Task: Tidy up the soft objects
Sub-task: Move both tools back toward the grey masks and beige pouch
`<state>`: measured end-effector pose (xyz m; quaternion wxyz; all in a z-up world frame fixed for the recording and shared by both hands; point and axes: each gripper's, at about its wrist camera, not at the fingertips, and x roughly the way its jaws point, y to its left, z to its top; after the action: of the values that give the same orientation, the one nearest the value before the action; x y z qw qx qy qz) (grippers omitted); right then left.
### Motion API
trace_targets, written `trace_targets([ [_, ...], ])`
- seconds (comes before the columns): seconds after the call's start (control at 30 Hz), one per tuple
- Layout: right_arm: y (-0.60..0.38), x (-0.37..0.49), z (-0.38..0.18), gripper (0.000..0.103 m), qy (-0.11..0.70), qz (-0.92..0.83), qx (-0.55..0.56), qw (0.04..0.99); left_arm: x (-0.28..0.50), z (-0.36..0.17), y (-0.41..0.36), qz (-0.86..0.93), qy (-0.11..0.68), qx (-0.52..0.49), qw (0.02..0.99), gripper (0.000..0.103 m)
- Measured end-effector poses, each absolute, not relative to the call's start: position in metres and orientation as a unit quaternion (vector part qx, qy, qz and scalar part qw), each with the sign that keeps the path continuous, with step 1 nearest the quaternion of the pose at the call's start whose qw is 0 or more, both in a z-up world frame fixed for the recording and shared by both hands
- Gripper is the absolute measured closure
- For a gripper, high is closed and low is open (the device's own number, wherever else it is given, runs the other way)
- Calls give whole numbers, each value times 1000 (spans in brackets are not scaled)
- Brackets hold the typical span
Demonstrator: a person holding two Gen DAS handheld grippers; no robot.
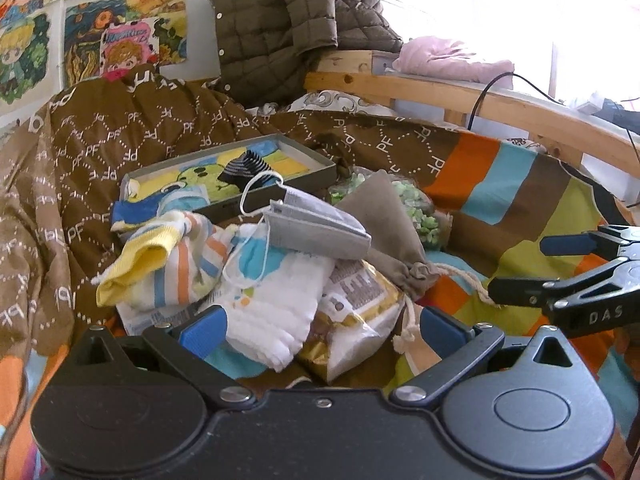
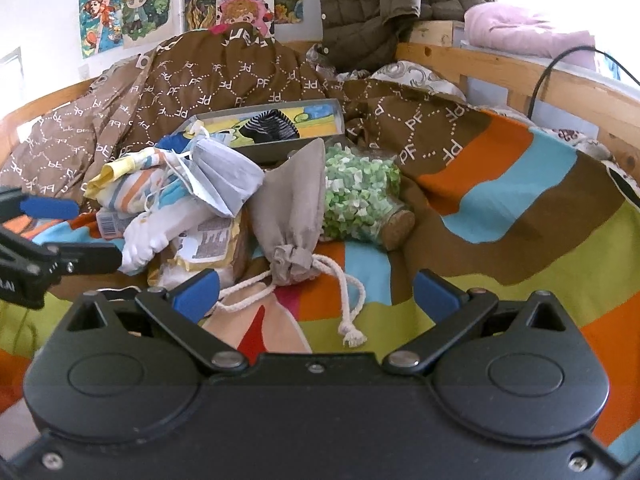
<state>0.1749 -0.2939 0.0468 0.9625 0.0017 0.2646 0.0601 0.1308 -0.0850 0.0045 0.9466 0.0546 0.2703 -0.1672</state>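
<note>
At the centre of both views we see a heap of soft things on a bed: a grey face mask [image 1: 316,228] with white ear loops lies on top, over a striped sock [image 1: 160,264] with a yellow cuff at centre left and a folded white cloth [image 1: 276,312] below it. Just right of the mask a grey drawstring pouch [image 2: 292,216] leans, its cord trailing toward the lower middle of the frame. A bag of green and white pieces [image 2: 360,196] rests touching the pouch's right side. Behind the heap, upper centre, an open shallow box [image 1: 320,168] holds a dark striped sock [image 1: 248,166]. A striped bedsheet [image 2: 520,208] fills the right, a brown quilt [image 1: 100,140] the left. Our left gripper [image 1: 320,330] has its jaws wide open around the cloth's lower edge, gripping nothing. Our right gripper [image 2: 316,294] is also wide open and empty, above the pouch cord
</note>
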Motion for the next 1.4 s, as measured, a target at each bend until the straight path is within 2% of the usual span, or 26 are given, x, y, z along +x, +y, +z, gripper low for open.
trace_targets([
  [0.73,-283,224,14,1,239,49,-14,970,180,10,-97,-165,274,90,943,1],
  [1.23,-282,257,1,1,218,31,-5,975,208,20,-110,-168,287,31,942,1],
  [1.4,-280,268,-3,6,218,33,0,975,214,19,-112,-168,293,19,941,1],
])
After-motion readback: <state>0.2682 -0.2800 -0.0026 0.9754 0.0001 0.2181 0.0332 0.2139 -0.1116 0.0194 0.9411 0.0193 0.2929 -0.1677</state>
